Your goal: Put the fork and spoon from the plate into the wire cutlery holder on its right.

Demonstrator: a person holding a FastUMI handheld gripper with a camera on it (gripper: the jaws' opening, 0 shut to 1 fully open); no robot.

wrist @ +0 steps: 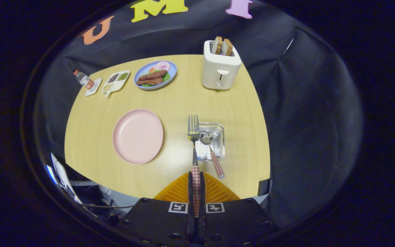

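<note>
Gripper [196,187] closed on fork [194,144], both fingers [190,192] pressed against its red-checked handle. Fork held up along the fingers, tines pointing ahead, at the left edge of wire cutlery holder [219,128]. Spoon [212,151] already in holder, bowl down inside, checked handle leaning out over the near rim toward the gripper. Pink plate [138,136] bare, left of holder, on wooden table [180,99]. Toaster [220,65] beyond holder. Lower handle of fork hidden between fingers. Cannot tell whether fork tines touch holder.
</note>
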